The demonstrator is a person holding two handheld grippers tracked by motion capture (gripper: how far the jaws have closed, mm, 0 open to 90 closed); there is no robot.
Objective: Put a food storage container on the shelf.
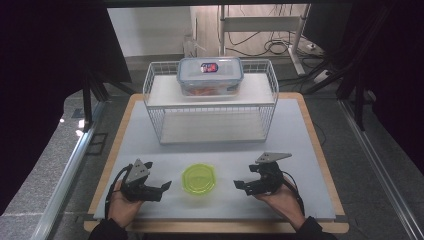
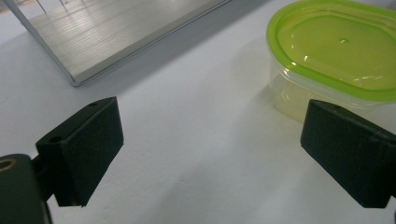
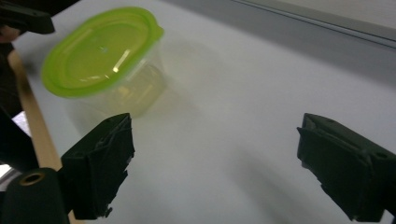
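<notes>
Two open claws flank green-lidded tub (image 1: 198,179); wire rack (image 1: 210,102) behind.

- left gripper (image 1: 162,187): low at 7 o'clock, jaws wide apart, nothing between, tips aimed toward 3
- right gripper (image 1: 240,184): low at 5 o'clock, jaws wide apart, nothing between, tips aimed toward 9

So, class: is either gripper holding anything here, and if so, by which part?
Nothing is held. The left gripper and right gripper both stand open on either side of the green-lidded tub, apart from it.
</notes>
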